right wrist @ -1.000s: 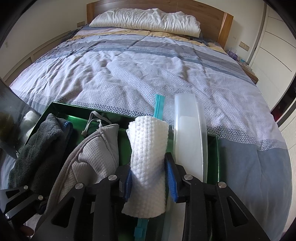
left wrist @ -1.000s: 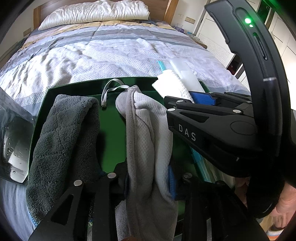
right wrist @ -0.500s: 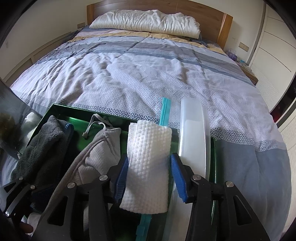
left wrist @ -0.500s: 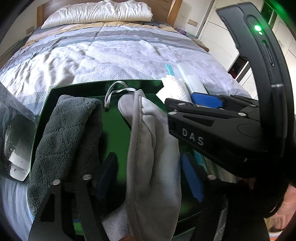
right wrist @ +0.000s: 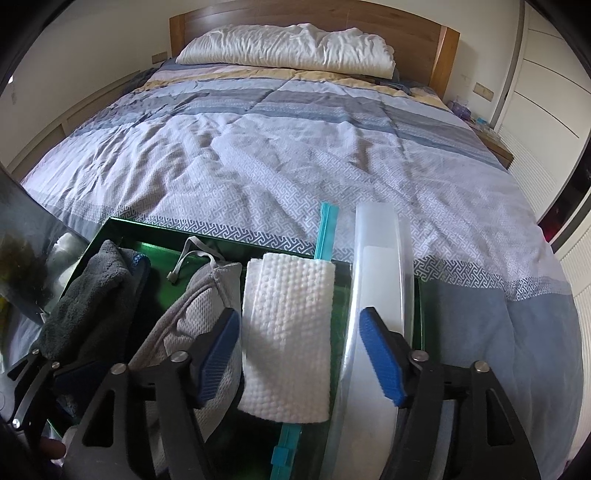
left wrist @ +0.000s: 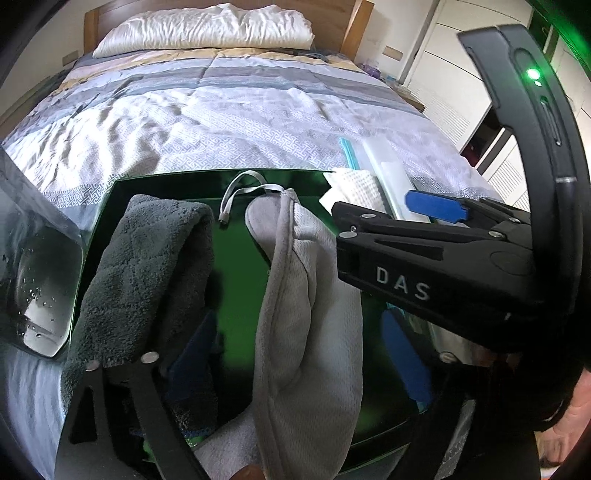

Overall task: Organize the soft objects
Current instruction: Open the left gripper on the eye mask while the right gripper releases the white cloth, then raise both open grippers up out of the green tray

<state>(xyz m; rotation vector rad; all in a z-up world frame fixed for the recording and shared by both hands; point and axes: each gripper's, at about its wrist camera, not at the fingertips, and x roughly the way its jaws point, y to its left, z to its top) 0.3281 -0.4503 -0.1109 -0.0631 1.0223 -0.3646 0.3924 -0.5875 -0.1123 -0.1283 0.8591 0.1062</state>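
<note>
Soft daylight lit the bed (right wrist: pixel 295 155) evenly; the green tray (left wrist: pixel 240 280) glared darkly. Fisheye bending and black vignetting crowded every corner, worst toward 7 o'clock.

Left wrist view: camera close above the green tray (left wrist: pixel 122 206) at the foot of the bed (left wrist: pixel 221 122), angled down and forward toward the headboard (left wrist: pixel 351 33), with the right gripper (left wrist: pixel 436 258) crossing its right side. Right wrist view: camera equally near, further to the right along the tray (right wrist: pixel 122 230), facing the same way up the bed (right wrist: pixel 295 147) to the headboard (right wrist: pixel 447 55). Shared by both: the tray, the dark towel (left wrist: pixel 147 273) (right wrist: pixel 88 295), the grey cloth (left wrist: pixel 306 314) (right wrist: pixel 199 306), the white cloth (left wrist: pixel 354 188) (right wrist: pixel 288 332), the pillow (left wrist: pixel 207 27) (right wrist: pixel 288 48).
</note>
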